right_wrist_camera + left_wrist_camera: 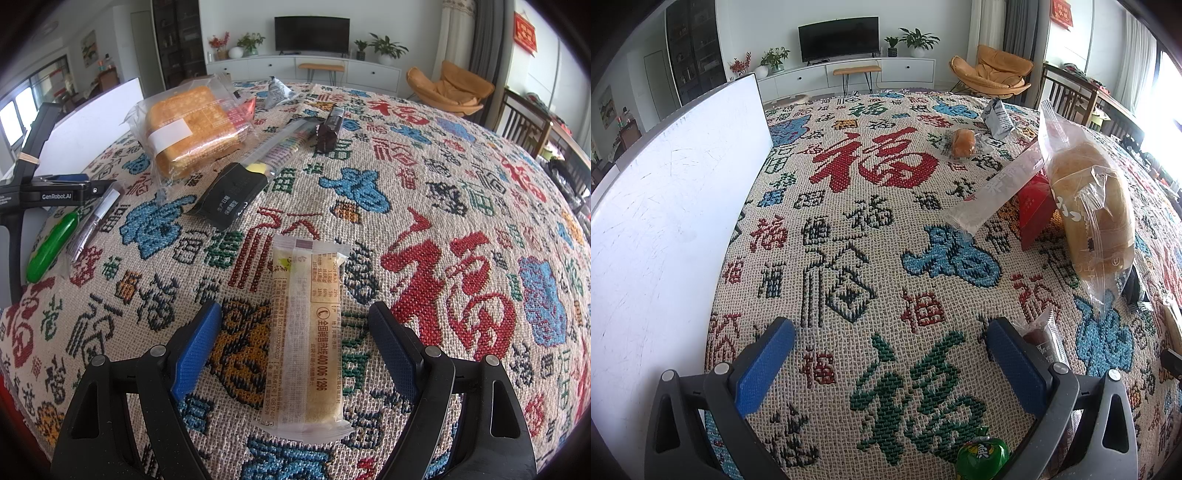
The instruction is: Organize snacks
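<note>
Lying flat between wide-open right gripper (295,321) jaws: wafer bar (308,328), long axis pointing away; left gripper (890,336) open, empty.

Pale wrapped snack bar (306,339) flat on cloth, bagged bread (192,125) beyond

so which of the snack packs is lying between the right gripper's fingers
The pale yellow bar, lying lengthwise between the open right gripper, untouched by its fingers. The black packet and bread pack lie farther off.
</note>
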The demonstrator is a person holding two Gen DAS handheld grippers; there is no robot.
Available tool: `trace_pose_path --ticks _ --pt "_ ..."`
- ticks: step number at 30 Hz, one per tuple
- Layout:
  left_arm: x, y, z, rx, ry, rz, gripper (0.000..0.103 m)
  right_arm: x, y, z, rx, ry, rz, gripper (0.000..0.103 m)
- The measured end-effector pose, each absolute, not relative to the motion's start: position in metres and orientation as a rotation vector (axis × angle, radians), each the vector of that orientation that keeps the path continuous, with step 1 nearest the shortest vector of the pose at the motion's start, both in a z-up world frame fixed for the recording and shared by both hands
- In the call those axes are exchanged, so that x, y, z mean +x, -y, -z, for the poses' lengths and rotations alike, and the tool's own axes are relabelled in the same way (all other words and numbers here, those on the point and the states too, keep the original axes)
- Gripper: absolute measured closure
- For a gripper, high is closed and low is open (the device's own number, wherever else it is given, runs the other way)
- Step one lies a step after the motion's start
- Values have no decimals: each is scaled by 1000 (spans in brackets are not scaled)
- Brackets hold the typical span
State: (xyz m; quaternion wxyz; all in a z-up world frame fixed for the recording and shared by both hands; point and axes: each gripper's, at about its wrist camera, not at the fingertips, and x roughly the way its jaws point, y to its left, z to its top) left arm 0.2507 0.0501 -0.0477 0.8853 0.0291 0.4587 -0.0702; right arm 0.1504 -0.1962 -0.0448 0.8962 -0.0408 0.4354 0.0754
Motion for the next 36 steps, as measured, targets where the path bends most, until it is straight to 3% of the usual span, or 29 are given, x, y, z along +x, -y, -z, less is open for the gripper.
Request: trace_pose_path --ticks 36 --pt "251 -50 48 60 -955 146 0 151 196 45 -86 -903 -160 18"
